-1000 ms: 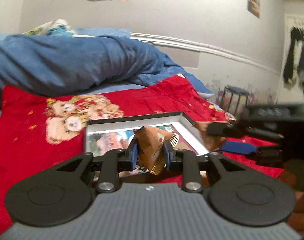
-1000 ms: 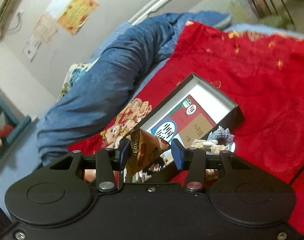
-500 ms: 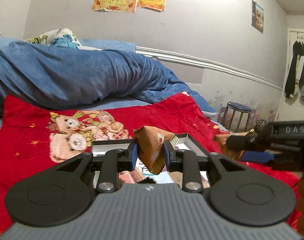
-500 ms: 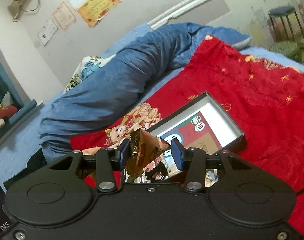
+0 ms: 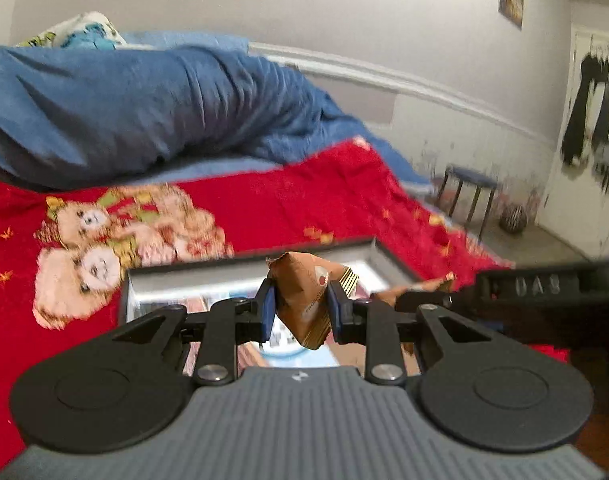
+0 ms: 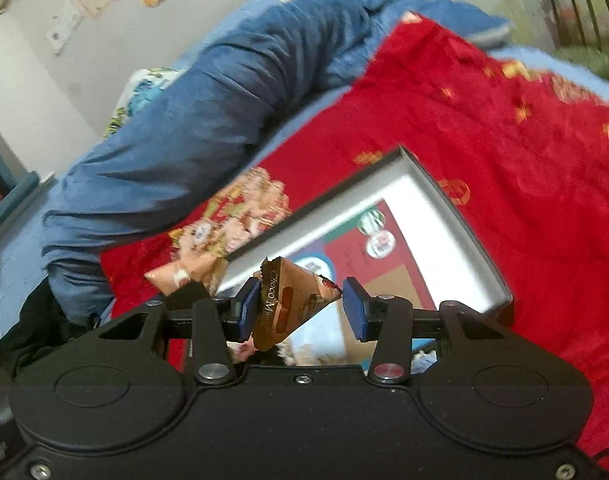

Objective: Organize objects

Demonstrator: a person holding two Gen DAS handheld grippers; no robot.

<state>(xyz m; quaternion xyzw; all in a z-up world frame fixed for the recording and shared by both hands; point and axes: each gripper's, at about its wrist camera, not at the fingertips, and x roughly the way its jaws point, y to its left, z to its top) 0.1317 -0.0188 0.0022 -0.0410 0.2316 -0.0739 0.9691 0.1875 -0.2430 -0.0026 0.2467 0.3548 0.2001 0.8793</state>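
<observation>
I hold one brown snack packet (image 5: 304,300) clamped in my left gripper (image 5: 299,308) and another (image 6: 288,300) in my right gripper (image 6: 300,312), both poised above the open box (image 6: 456,216), ready for dropping in.

blanket (image 5: 284,208): red, teddy-bear print | duvet (image 5: 124,112): blue | wrapper (image 5: 304,300): brown

my left claw (image 5: 299,307) is black, grey ribbed base; right claw (image 6: 300,310) all black; blue pads, silver screws.

snack packets (image 5: 304,300): glossy foil | blanket (image 5: 264,208): red cloth | box (image 6: 444,216): matt card
</observation>
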